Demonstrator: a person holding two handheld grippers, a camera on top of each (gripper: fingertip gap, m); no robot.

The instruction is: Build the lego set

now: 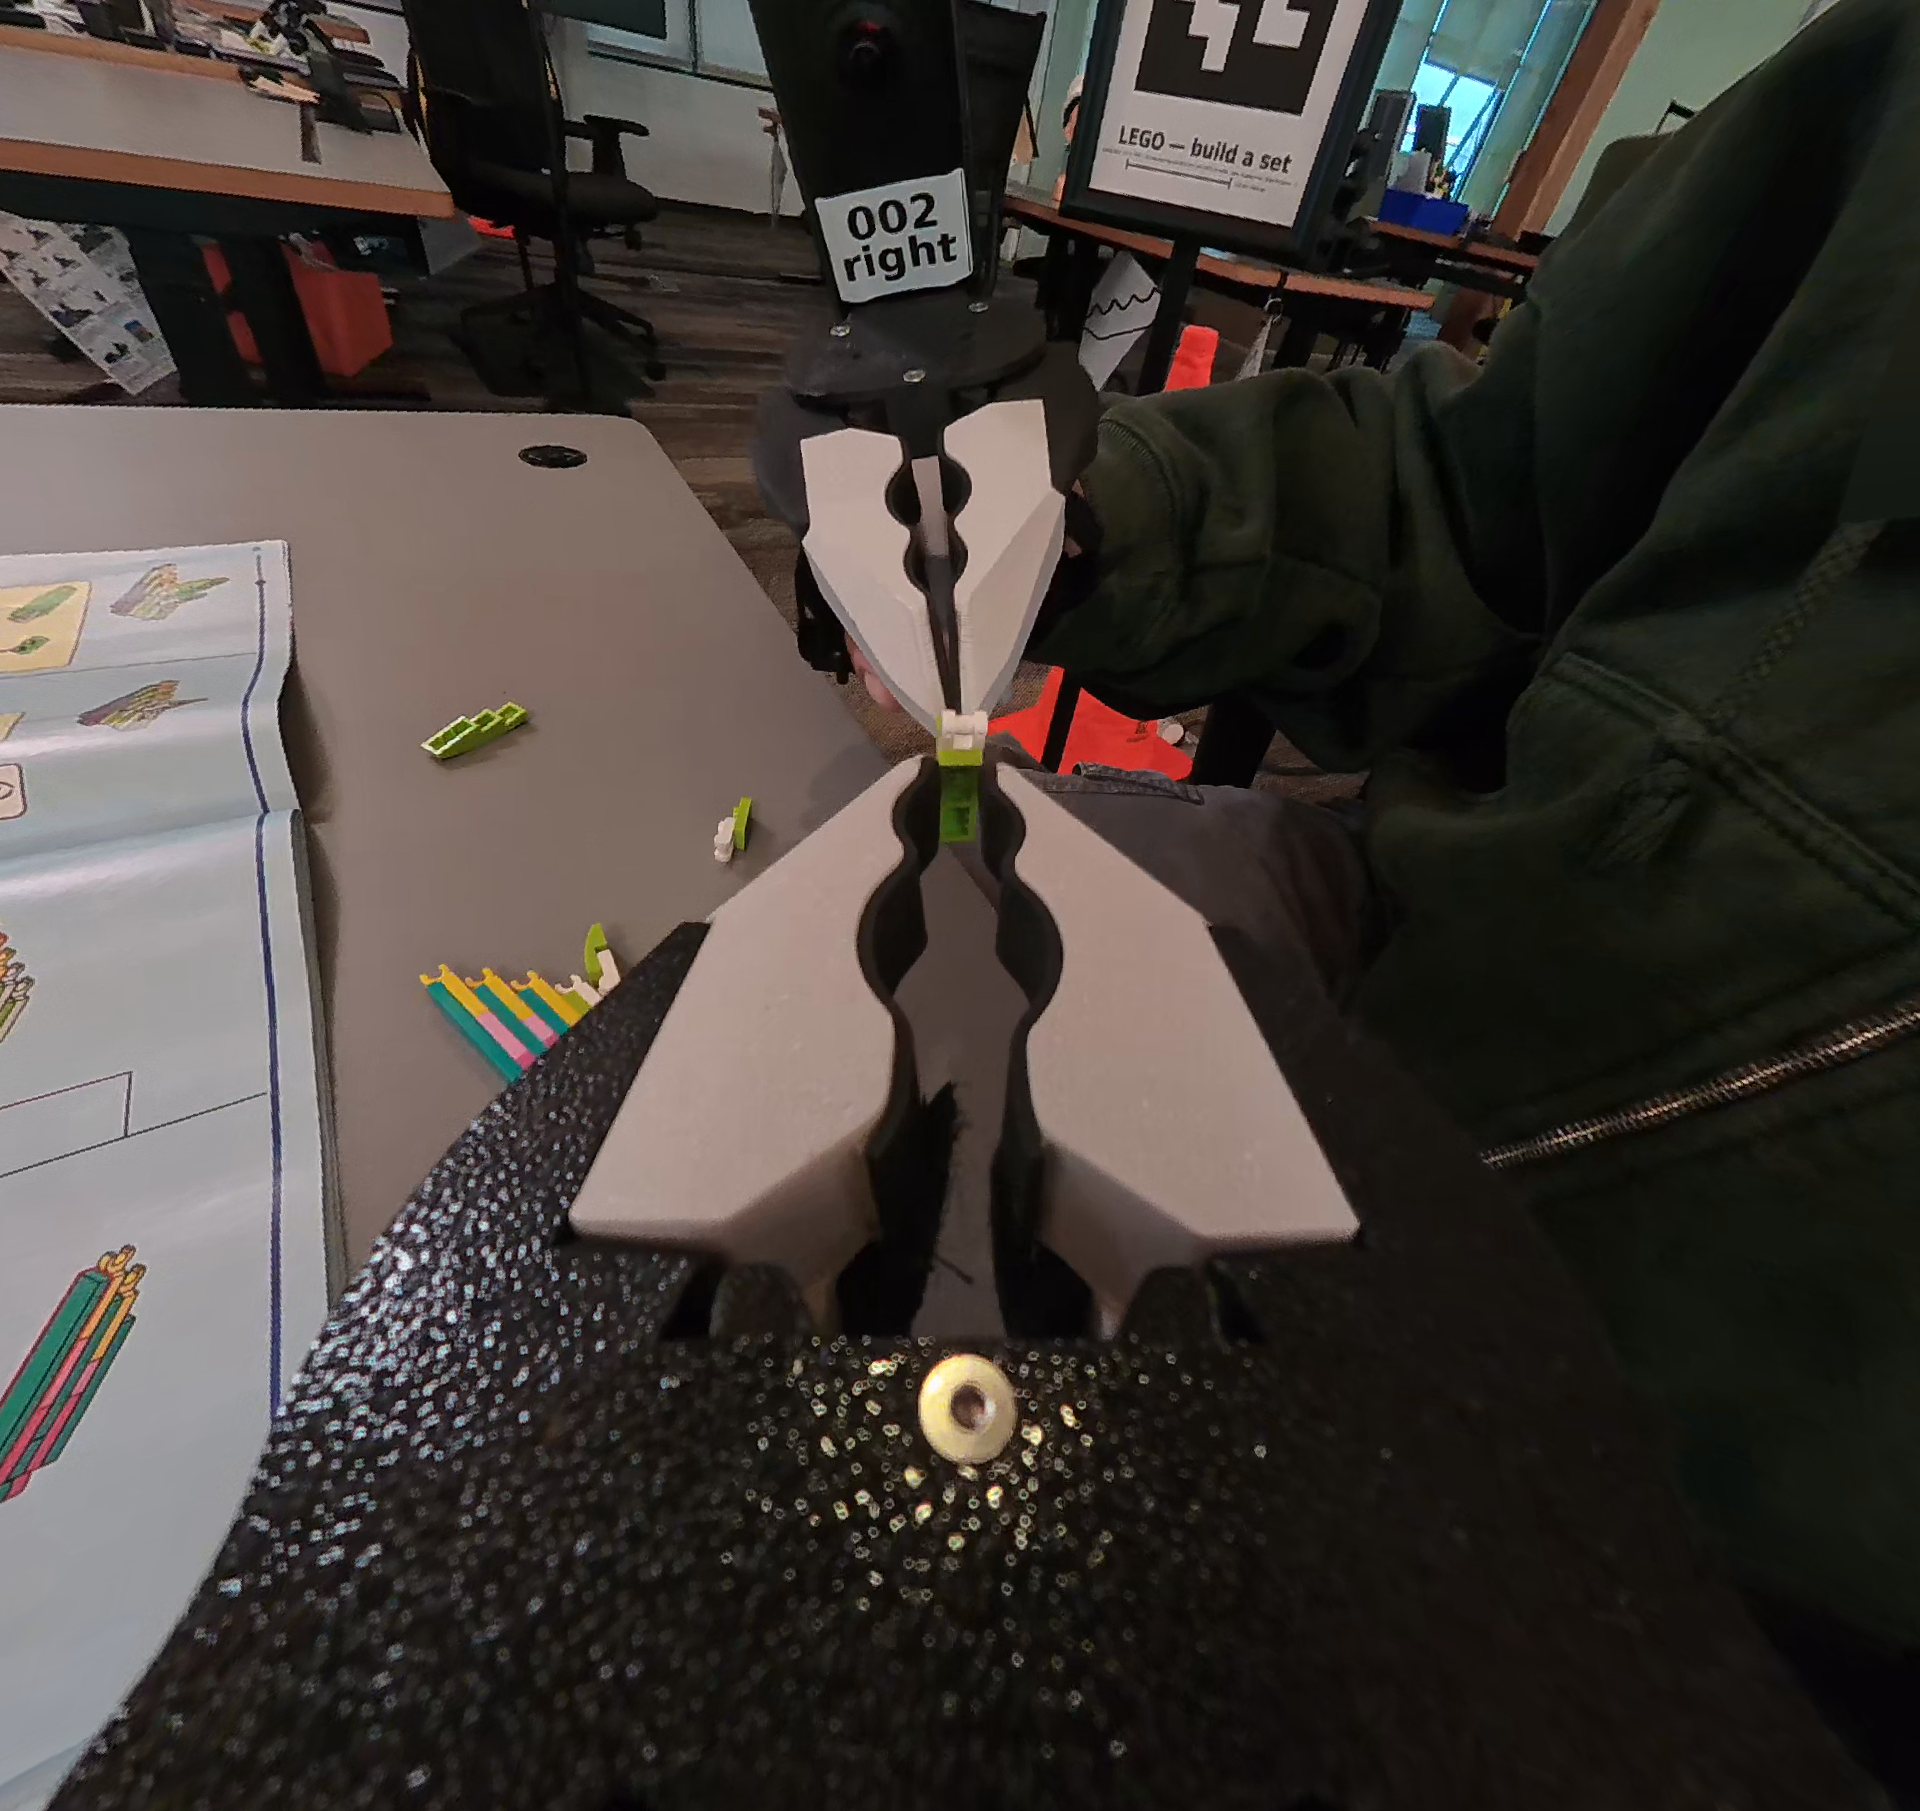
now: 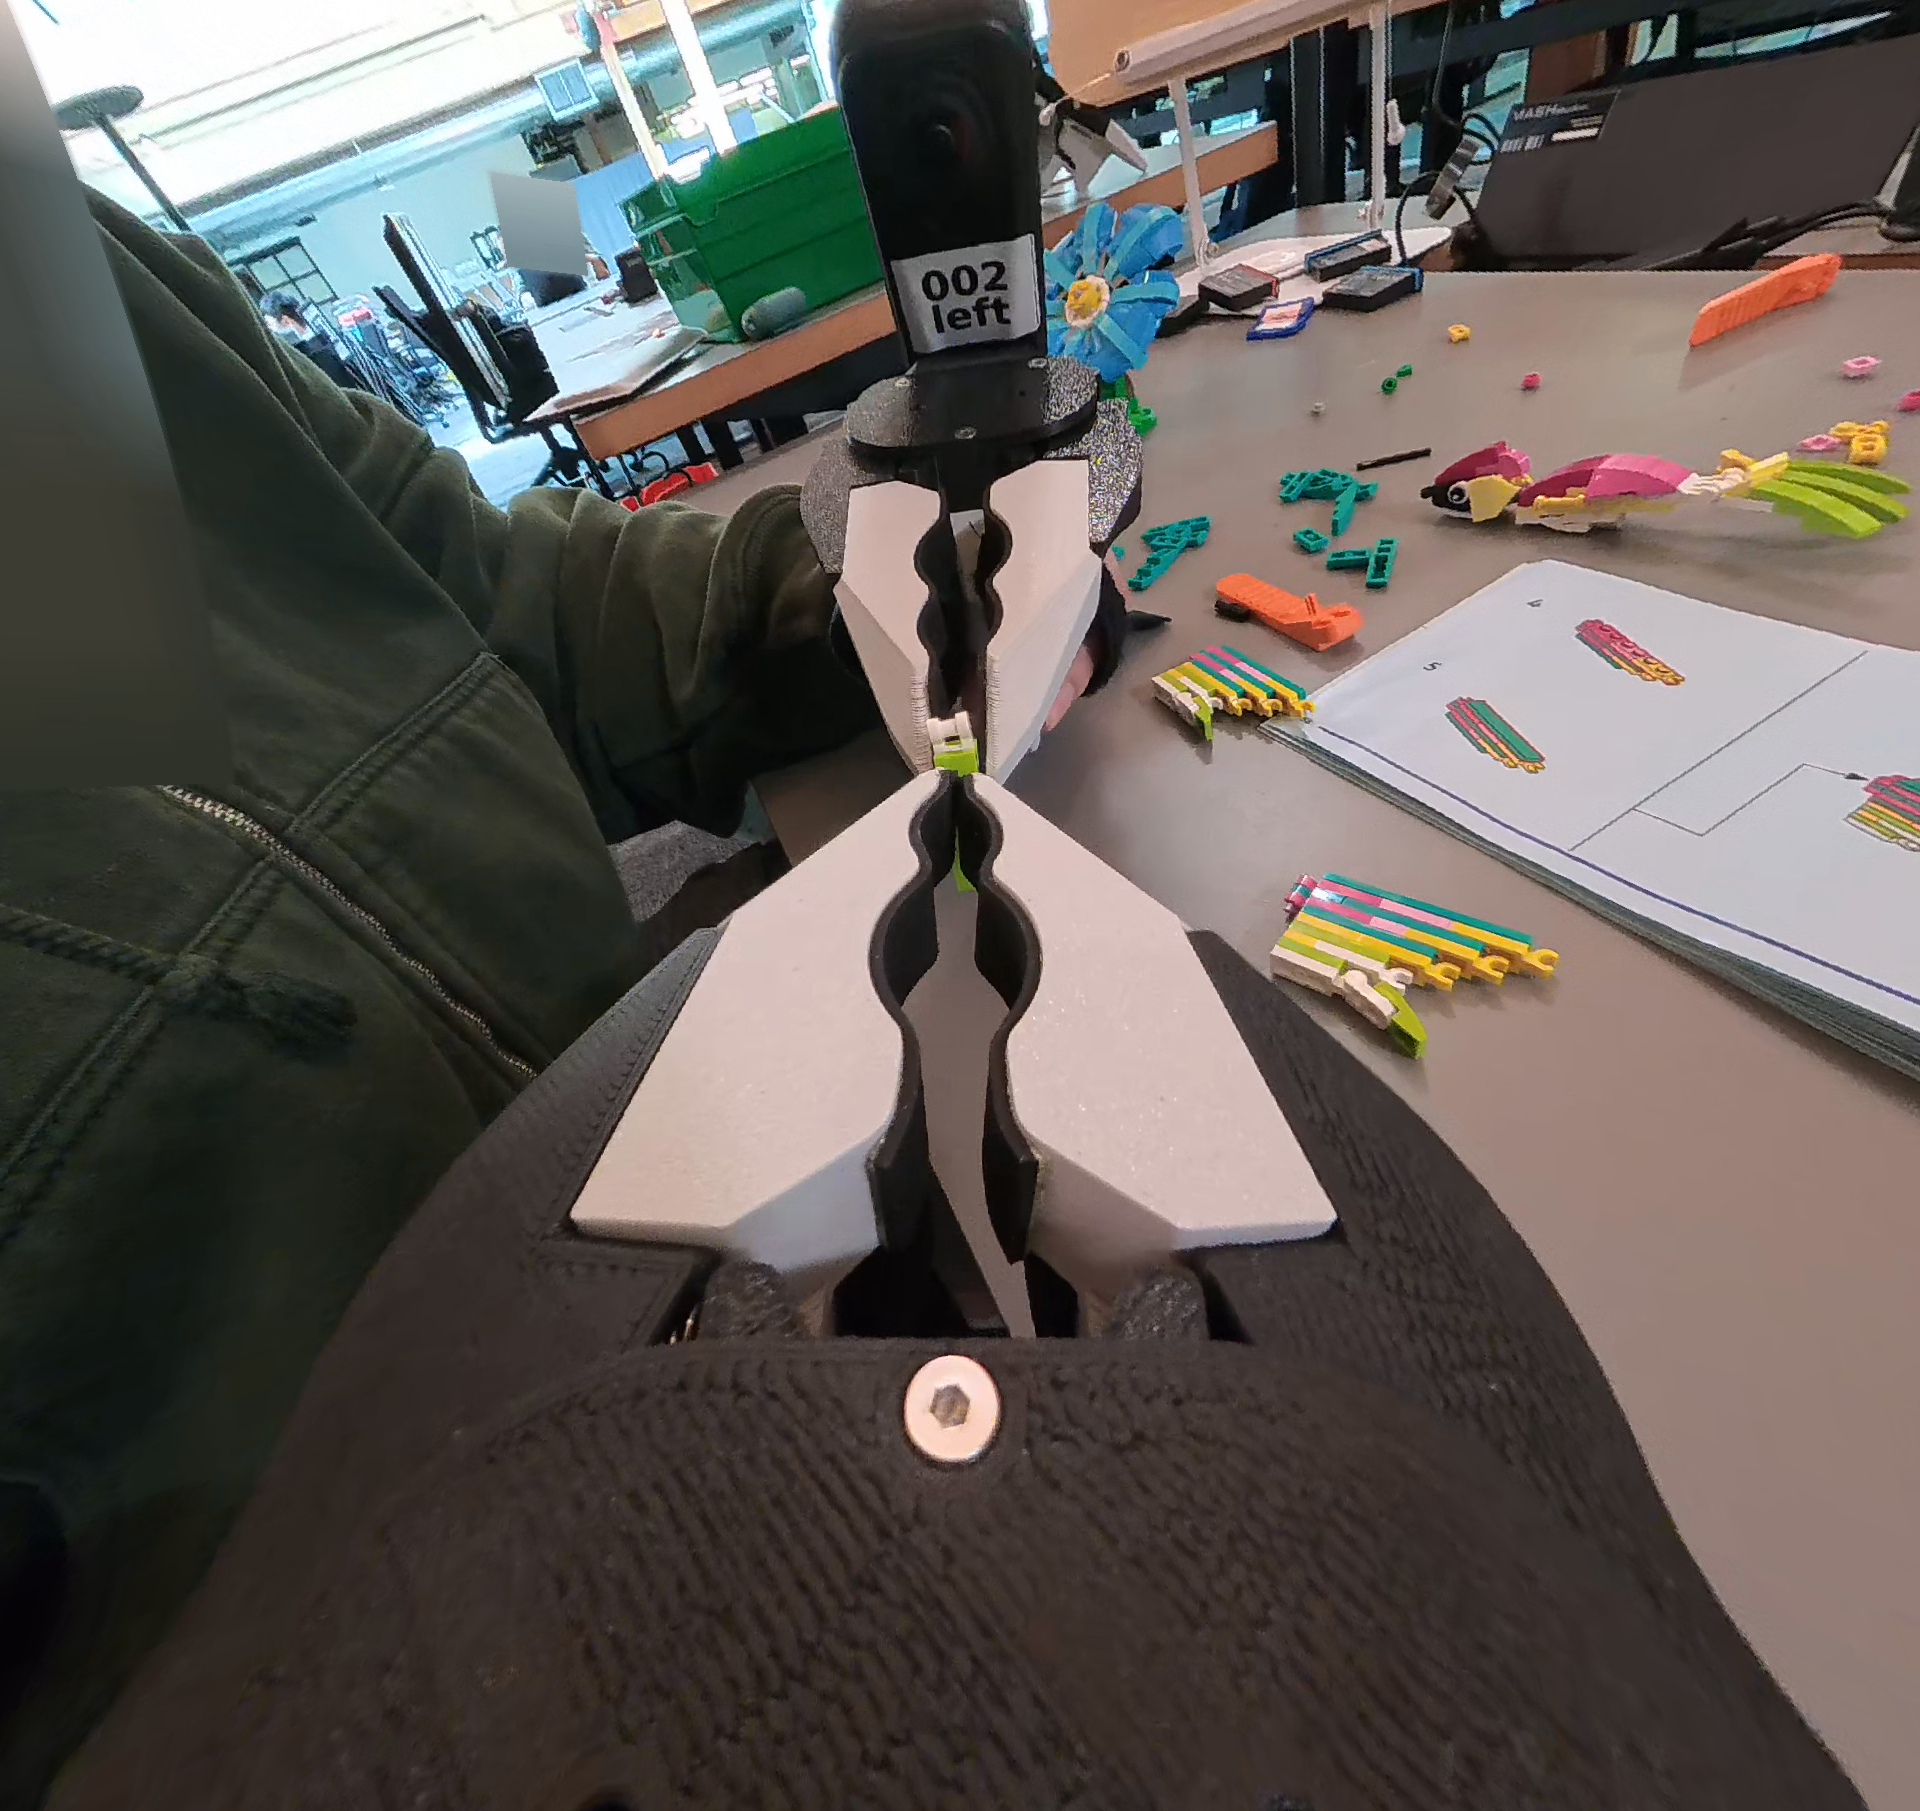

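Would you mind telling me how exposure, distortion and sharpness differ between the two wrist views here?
Right wrist view: the windows at upper left are blown out to white, and a grey patch masks the left edge; the lego fish stays sharp. Left wrist view: evenly lit, no glare, but the instruction booklet smears at the left edge. Both views: fisheye bending, and the lime green piece is crisp.

Small lime-green and white piece (image 1: pixel 958 774), held in the air between the tips of two facing grippers, white part toward the right one. Striped flat assemblies in teal, pink, yellow and lime on the grey table: one (image 2: pixel 1403 940) just beside the open instruction booklet (image 2: pixel 1662 774), another (image 2: pixel 1226 686) near its far corner. Pink and lime fish model (image 2: pixel 1662 488) further back among loose teal pieces (image 2: pixel 1340 514).
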